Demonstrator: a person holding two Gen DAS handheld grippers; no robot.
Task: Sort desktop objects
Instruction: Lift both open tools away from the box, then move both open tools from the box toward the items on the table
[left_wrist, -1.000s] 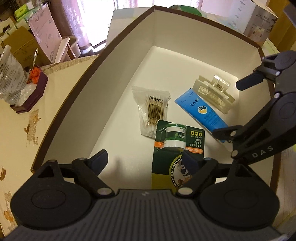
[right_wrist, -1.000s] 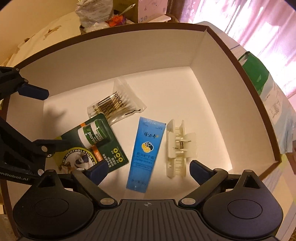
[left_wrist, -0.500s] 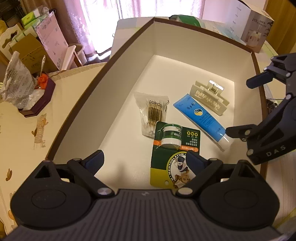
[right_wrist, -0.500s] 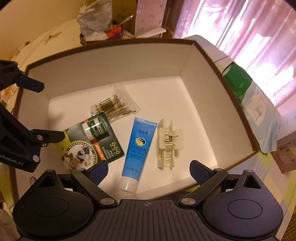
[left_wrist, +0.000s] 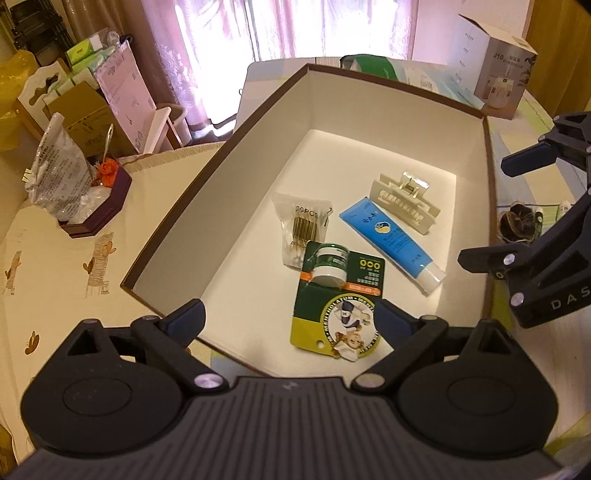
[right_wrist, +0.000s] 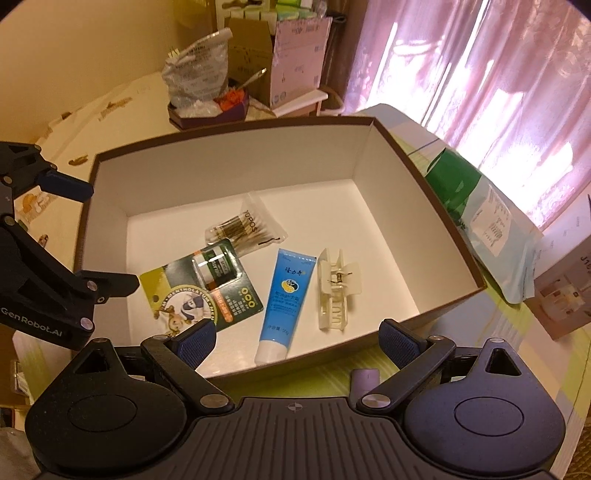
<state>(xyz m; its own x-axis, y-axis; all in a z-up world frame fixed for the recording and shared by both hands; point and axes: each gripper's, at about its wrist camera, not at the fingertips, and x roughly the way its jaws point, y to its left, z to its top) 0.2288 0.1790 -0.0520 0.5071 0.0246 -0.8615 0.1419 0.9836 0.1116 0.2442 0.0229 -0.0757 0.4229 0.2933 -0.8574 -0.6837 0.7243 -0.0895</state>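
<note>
A brown-rimmed white box (left_wrist: 207, 184) (right_wrist: 439, 206) holds several items. A green balm card with a small jar (left_wrist: 338, 291) (right_wrist: 207, 288), a bag of cotton swabs (left_wrist: 303, 227) (right_wrist: 245, 229), a blue tube (left_wrist: 391, 240) (right_wrist: 286, 299) and a cream hair claw (left_wrist: 404, 203) (right_wrist: 334, 291) lie on its floor. My left gripper (left_wrist: 290, 319) is open and empty above the box's near edge. My right gripper (right_wrist: 295, 339) is open and empty above its own near edge of the box. Each gripper shows in the other's view, the right one (left_wrist: 517, 206) and the left one (right_wrist: 85, 236).
A small dark tray with a plastic bag and orange item (left_wrist: 96, 206) (right_wrist: 207, 107) sits on the tablecloth beyond the box. A green-white pouch (right_wrist: 484, 218) and a white carton (left_wrist: 495, 70) lie on the other side. A dark round object (left_wrist: 517, 225) sits by the right gripper.
Both grippers have pulled back and up out of the box, so the whole box and its rim now show. The items inside have not moved.
</note>
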